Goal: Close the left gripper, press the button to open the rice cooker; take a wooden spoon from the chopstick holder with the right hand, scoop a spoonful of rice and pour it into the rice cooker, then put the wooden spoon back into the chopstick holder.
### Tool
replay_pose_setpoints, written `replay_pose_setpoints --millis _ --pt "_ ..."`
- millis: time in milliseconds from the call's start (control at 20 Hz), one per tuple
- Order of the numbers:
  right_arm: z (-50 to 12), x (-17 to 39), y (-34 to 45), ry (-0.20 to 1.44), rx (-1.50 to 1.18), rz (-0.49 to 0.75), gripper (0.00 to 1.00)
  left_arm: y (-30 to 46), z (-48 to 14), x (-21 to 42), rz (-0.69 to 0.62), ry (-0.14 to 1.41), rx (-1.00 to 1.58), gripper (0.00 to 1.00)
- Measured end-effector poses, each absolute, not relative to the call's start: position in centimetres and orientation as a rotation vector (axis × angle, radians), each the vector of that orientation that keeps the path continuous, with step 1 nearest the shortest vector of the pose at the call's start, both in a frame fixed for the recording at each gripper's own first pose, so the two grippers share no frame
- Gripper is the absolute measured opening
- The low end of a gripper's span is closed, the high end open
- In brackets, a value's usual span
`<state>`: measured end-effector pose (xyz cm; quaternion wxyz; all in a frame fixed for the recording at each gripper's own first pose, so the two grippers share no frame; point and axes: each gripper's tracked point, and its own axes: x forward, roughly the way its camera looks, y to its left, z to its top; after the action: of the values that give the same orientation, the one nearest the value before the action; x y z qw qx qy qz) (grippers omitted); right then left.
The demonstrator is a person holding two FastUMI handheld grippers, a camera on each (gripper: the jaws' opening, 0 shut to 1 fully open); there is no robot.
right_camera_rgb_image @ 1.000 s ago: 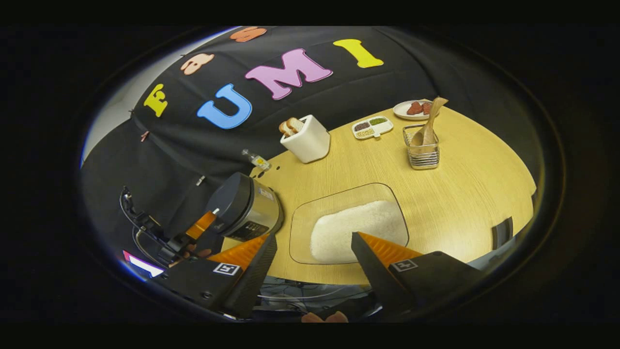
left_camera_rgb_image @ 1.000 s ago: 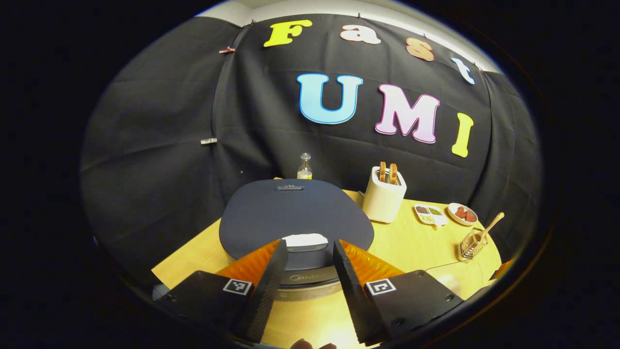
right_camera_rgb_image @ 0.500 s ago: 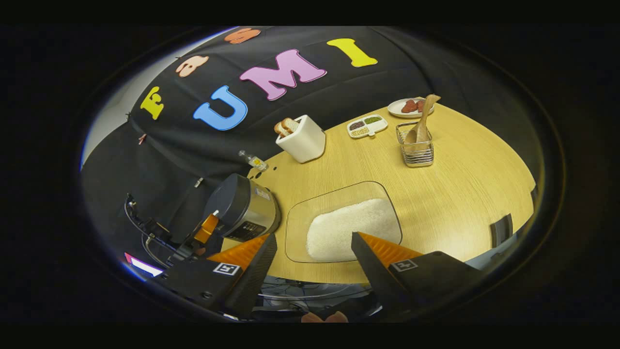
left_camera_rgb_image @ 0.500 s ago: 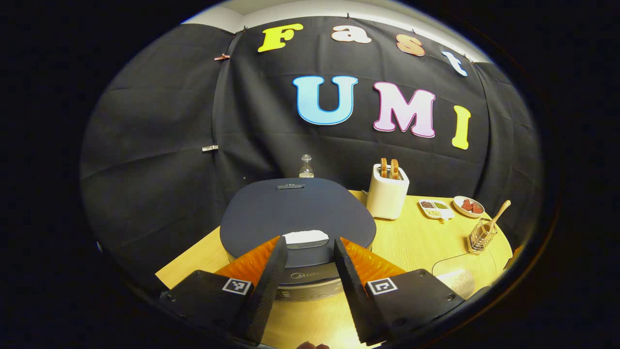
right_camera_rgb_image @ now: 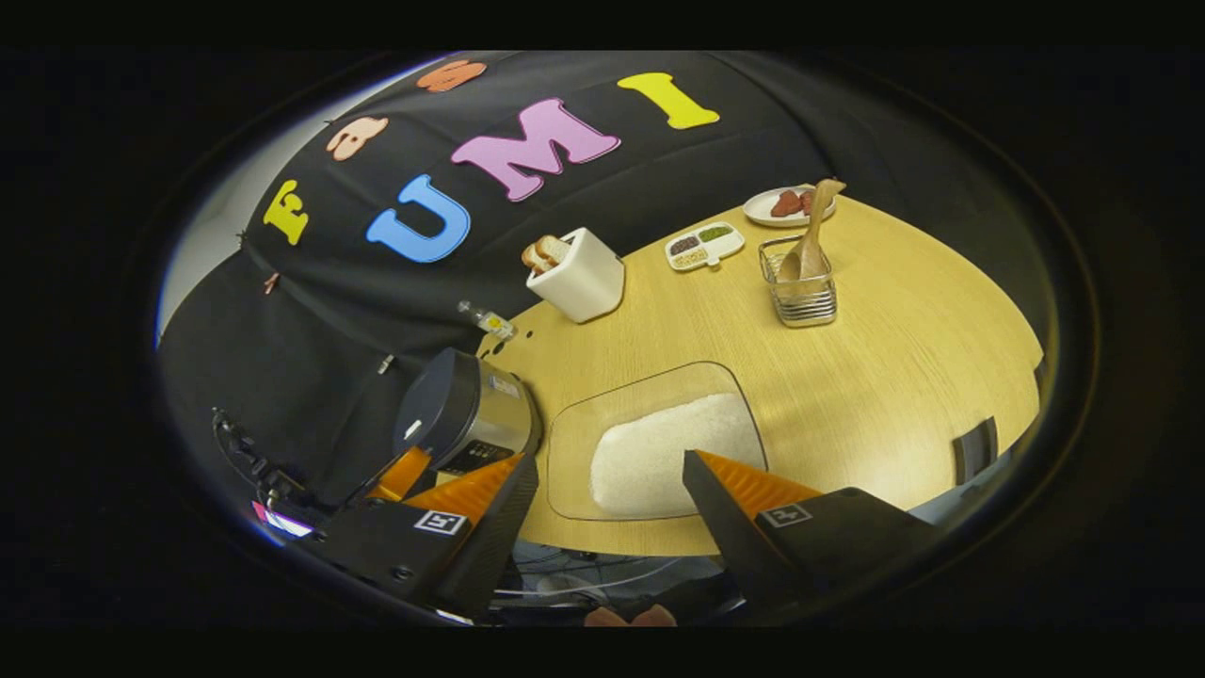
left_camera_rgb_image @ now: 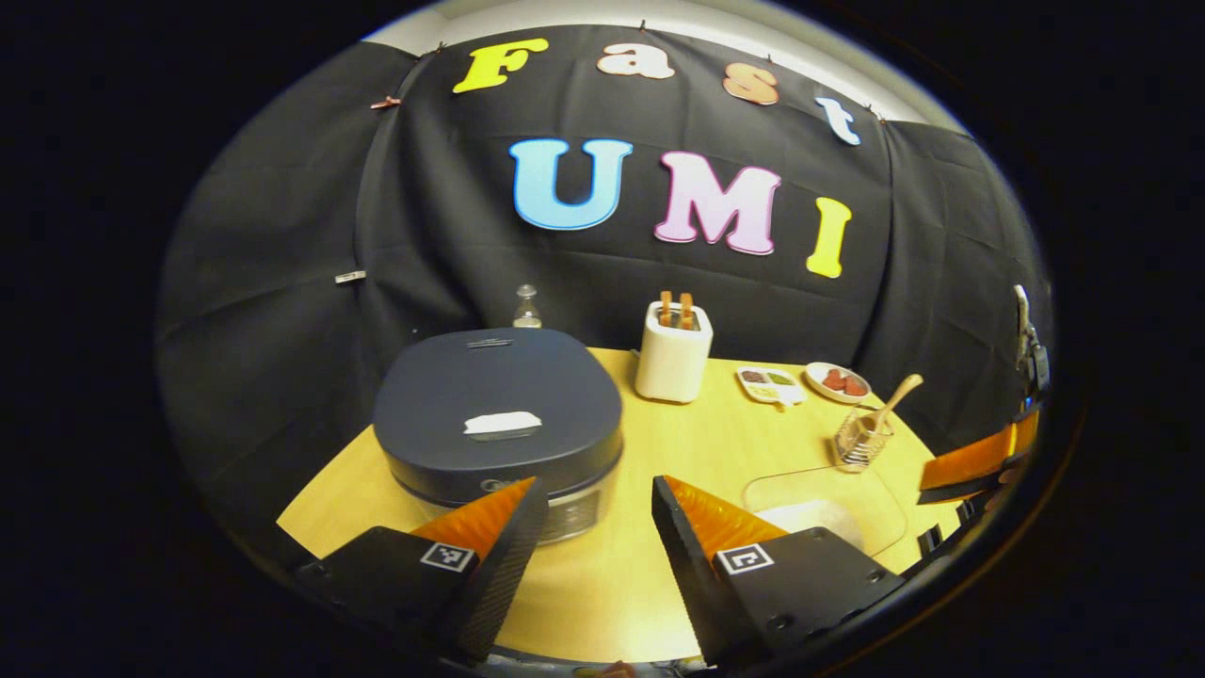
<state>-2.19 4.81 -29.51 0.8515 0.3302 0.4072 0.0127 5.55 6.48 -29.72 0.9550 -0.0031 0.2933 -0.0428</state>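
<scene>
The surface [left_camera_rgb_image: 715,443] carries everything, and most of the risk lies in how it is crowded; the rice cooker [left_camera_rgb_image: 499,414] stands at its left, lid down, with the pale button [left_camera_rgb_image: 502,424] on top of the lid near the front edge. The left tongs [left_camera_rgb_image: 591,537] hover near and to the right of the cooker, fingers spread apart and holding nothing; the task wants them together before the press, so a push made like this could straddle the button or slip off it, and a slanted shove might slide the cooker toward the surface's edge.

The clear tray of rice [right_camera_rgb_image: 659,443] lies at the near edge, just ahead of the right tongs [right_camera_rgb_image: 612,513], which are also apart and empty; a careless reach toward the far side could clip the tray's rim and spill grains. The white toaster [right_camera_rgb_image: 576,273] stands far back, well clear.

The chopstick holder [right_camera_rgb_image: 798,287] is a light wire basket toward the far right; the wooden spoon [right_camera_rgb_image: 808,240] leans in it, bowl down and handle up, so a sideways pull would likely tip the holder over. The small sectioned dish [right_camera_rgb_image: 704,245] and plate [right_camera_rgb_image: 781,204] sit just beyond it, within reach of an overshoot.
</scene>
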Motion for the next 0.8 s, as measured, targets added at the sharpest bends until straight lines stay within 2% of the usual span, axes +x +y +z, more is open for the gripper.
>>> replay_pose_setpoints --millis 300,550,800 --pt "-26.1 1.6 -0.7 0.703 0.567 -0.039 0.96 -0.4 -25.8 6.1 -0.21 0.553 -0.056 0.79" --pt "-19.4 4.9 -5.0 0.477 0.27 -0.089 0.97 -2.5 -23.2 7.8 -0.214 0.511 -0.083 0.8" --pt "-13.1 7.0 -4.8 0.298 0.058 -0.081 0.96 -3.0 -20.2 8.8 -0.208 0.433 -0.084 0.8"
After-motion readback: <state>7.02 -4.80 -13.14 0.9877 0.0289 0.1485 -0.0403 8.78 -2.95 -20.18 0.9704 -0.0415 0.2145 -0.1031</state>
